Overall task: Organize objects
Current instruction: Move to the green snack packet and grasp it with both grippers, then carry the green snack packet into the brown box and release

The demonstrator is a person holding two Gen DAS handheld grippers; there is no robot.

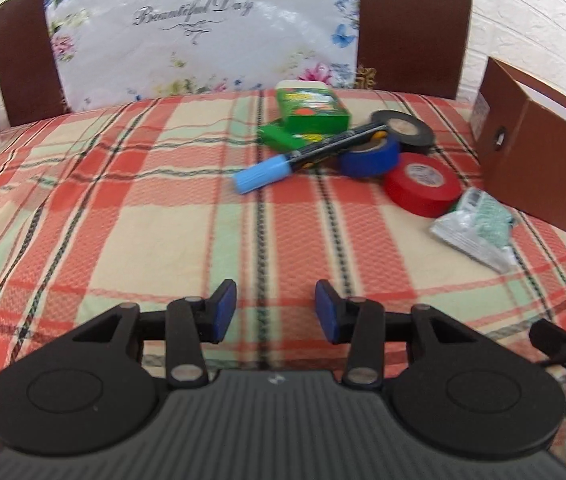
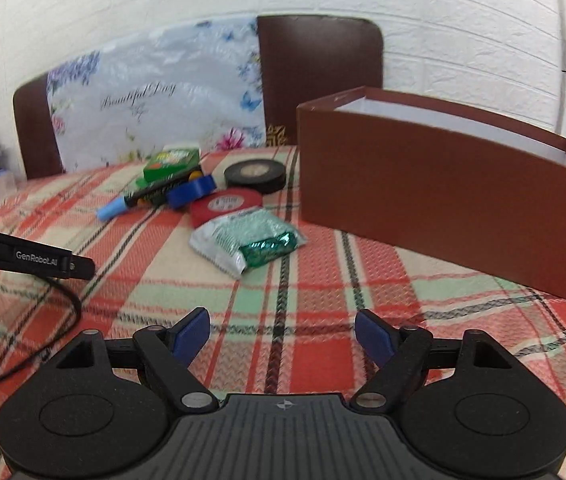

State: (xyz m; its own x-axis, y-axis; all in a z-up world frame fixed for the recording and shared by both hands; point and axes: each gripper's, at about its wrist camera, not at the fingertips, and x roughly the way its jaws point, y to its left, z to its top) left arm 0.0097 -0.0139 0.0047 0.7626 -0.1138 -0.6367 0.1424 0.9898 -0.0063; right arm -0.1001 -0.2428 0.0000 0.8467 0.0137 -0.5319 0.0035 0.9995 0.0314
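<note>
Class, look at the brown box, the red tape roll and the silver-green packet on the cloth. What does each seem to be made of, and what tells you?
Brown box: probably cardboard with a matte brown coat; thin straight walls, white inside.
Red tape roll: likely glossy vinyl tape wound on a paper core with a printed label.
Packet: seemingly foil or plastic film; shiny, crinkled, with bright glints.

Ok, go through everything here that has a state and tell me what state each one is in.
Left hand-held gripper: open, empty.
Right hand-held gripper: open wide, empty.
Brown box: lid off, inside hidden.
Marker: capped, propped on the blue tape.
Red tape: lying flat.
Black tape: lying flat.
Green packets: stacked.
Foil pouch: lying flat.
</note>
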